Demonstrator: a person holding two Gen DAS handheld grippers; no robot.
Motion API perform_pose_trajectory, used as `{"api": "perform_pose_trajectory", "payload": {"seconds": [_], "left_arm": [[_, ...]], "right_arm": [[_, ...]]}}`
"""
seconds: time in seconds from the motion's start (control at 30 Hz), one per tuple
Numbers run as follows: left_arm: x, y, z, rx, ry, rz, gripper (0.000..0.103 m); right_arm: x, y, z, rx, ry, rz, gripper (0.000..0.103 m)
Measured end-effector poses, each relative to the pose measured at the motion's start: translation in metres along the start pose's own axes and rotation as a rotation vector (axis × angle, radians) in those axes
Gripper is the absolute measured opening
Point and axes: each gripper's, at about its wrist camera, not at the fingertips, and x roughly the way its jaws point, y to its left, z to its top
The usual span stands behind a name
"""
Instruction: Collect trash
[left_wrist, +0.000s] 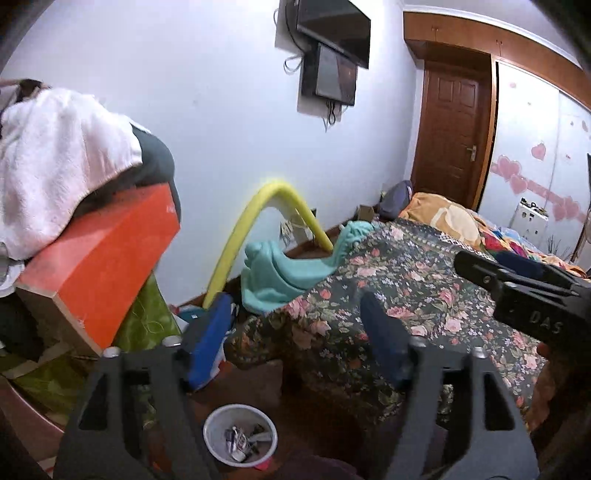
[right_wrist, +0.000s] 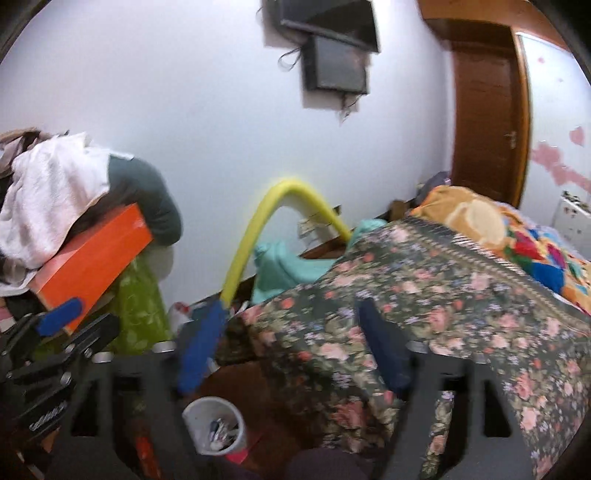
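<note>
Holding trash: one bin (left_wrist: 240, 435), two empty claws.

A small white bin (left_wrist: 240, 437) is seen standing upright on the brown floor, close to the foot of the bed's flowered cover. Crumpled wrappers and scraps of trash (left_wrist: 242, 441), white and dark with touches of red, are heaped at its bottom. The bin (right_wrist: 214, 424) is left uncovered, its round mouth fully exposed.
</note>
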Motion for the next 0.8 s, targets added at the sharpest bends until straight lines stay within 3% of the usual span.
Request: {"api": "perform_pose_trajectory", "payload": {"seconds": [0.13,0.8], "left_arm": [[-0.004,0.000,-0.004,0.006,0.007,0.003,0.087],[-0.015,0.014,-0.017,-0.021,0.033,0.017,0.087]], "right_arm": [[-0.013,-0.006,-0.004,0.005,-0.034,-0.055,0.102],[-0.021,0.004,-0.010,-0.014,0.009,0.002,0.102]]}}
